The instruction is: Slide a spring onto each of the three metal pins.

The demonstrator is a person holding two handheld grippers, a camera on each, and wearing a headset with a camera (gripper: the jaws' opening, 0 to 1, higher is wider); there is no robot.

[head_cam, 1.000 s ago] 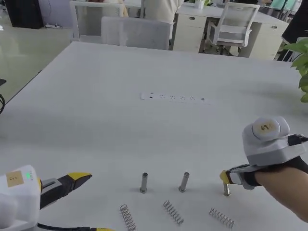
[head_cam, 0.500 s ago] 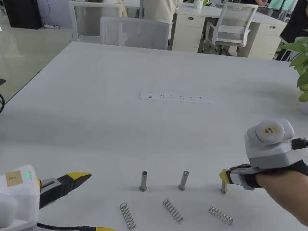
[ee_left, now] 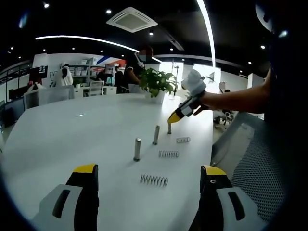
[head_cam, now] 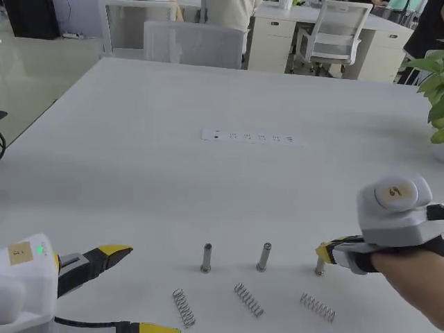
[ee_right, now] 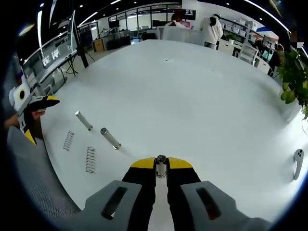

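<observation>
In the head view, three pins stand upright in a row on the white desk (head_cam: pixel 139 125): the left pin (head_cam: pixel 206 257), the middle pin (head_cam: pixel 263 256) and the right pin (head_cam: pixel 320 266). Three springs lie flat on the desk just in front of them, one near each pin: the left spring (head_cam: pixel 182 307), the middle spring (head_cam: pixel 248 299) and the right spring (head_cam: pixel 318 306). No spring is on a pin. The right gripper (head_cam: pixel 325 252) comes from the right edge and its yellow tips touch the top of the right pin. The left gripper (head_cam: pixel 142 290) is at the lower left, well apart from the pins, with its jaws spread wide. A socket strip (head_cam: pixel 250 137) sits in the desk farther back.

In the left gripper view, the two yellow-tipped jaws of the left gripper (ee_left: pixel 149 171) are wide apart and hold nothing. The left spring (ee_left: pixel 154 180) lies between them and a little ahead. Beyond it stands the left pin (ee_left: pixel 137 148), then the middle pin (ee_left: pixel 156 134) and the right pin (ee_left: pixel 169 128). The right gripper (ee_left: pixel 175 115) is at the top of the right pin. A plant (ee_left: pixel 156 82) stands at the far edge of the desk.

In the right gripper view, the jaws of the right gripper (ee_right: pixel 161 164) are pressed almost together and pinch the right pin (ee_right: pixel 161 160) near its top. The middle pin (ee_right: pixel 109 138) and the left pin (ee_right: pixel 83 120) are to the left, with two springs near them. The left gripper (ee_right: pixel 33 115) is at the left edge.
</observation>
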